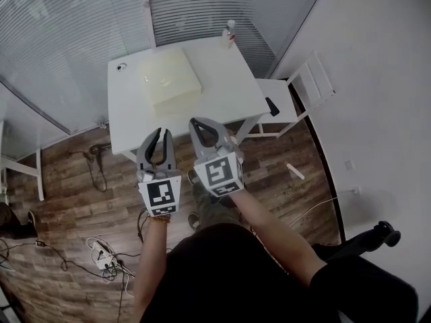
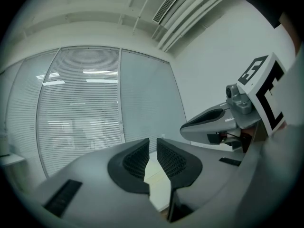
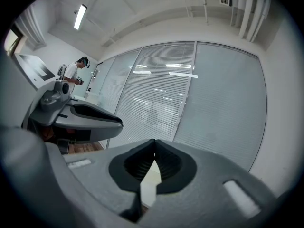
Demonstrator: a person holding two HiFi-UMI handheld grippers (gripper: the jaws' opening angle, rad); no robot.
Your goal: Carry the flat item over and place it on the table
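A pale cream flat square slab (image 1: 170, 79) lies on the white table (image 1: 229, 79), left of its middle. Both grippers hang side by side in front of the table's near edge, over the wood floor and apart from the slab. My left gripper (image 1: 160, 133) is shut with nothing between its pads. My right gripper (image 1: 199, 122) is shut and empty too, its tips just short of the table edge. In the left gripper view the pads (image 2: 137, 158) stand together, with the right gripper (image 2: 213, 122) alongside. In the right gripper view the pads (image 3: 164, 163) meet at the tip.
A small bottle (image 1: 230, 33) stands at the table's far edge and a small round thing (image 1: 122, 66) at its far left corner. A white chair (image 1: 296, 93) with a black object (image 1: 272, 106) stands to the right. Cables and a power strip (image 1: 104, 254) lie on the floor. A person (image 3: 75, 72) stands far off.
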